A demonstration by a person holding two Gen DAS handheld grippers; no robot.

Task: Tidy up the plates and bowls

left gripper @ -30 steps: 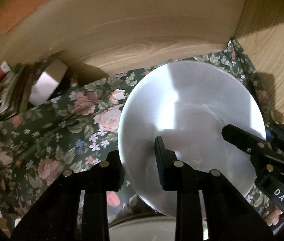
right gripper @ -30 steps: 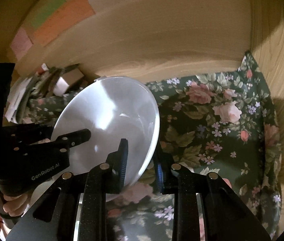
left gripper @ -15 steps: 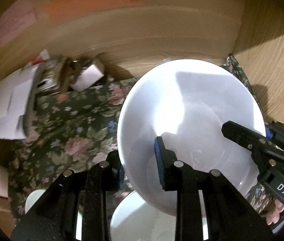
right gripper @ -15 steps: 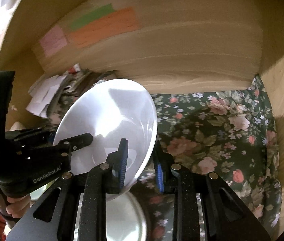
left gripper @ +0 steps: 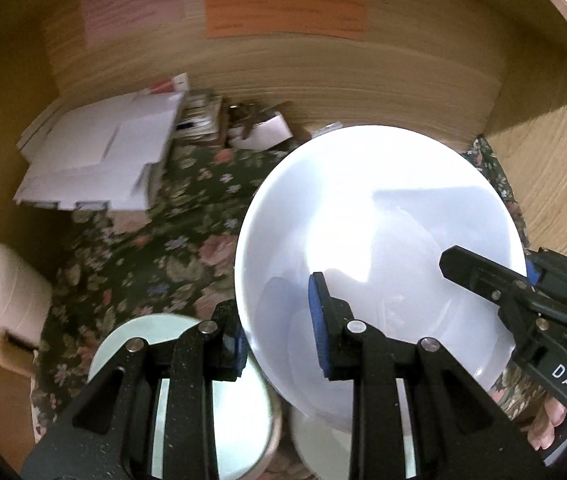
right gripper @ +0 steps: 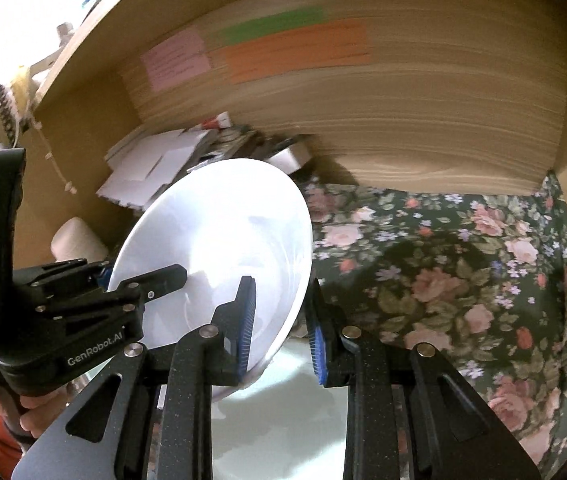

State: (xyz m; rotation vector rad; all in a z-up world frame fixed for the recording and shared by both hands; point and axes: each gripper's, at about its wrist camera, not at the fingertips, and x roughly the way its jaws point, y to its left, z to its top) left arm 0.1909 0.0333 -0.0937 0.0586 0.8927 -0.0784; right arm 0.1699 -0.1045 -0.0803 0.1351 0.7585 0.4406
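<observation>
Both grippers hold one white bowl (left gripper: 379, 240) tilted in the air above the surface. The left gripper (left gripper: 279, 332) has its jaws clenched on the bowl's left rim — one blue pad (left gripper: 319, 320) lies inside the bowl, the other sits outside against the wall. The right gripper (right gripper: 279, 320) grips the opposite rim the same way: one pad (right gripper: 245, 320) is pressed on the inner face and the other stands just behind the rim. In the right wrist view the bowl (right gripper: 219, 240) stands almost on edge, its opening turned towards the left gripper (right gripper: 163, 276), whose body shows at the left of that view. In the left wrist view the right gripper (left gripper: 479, 272) shows at the right edge, a finger reaching over the bowl's rim.

The surface is covered by a dark green floral cloth (right gripper: 463, 280) and closed in by wooden walls (right gripper: 403, 120) at the back and right. Pink, green and orange paper notes (left gripper: 283, 14) are stuck on the back wall. Directly beneath the held bowl, near the front edge, sit two more white dishes: a plate (left gripper: 219, 400) under the left gripper, and another white dish (left gripper: 323, 440) just beside it, mostly hidden by the bowl. Whether that one is a plate or a bowl, I cannot tell.

At the back left corner lie a stack of white papers (left gripper: 99, 160) and some small clutter (left gripper: 243, 124), blurred. A pale mug (left gripper: 11, 300) stands at the left edge of the cloth.
</observation>
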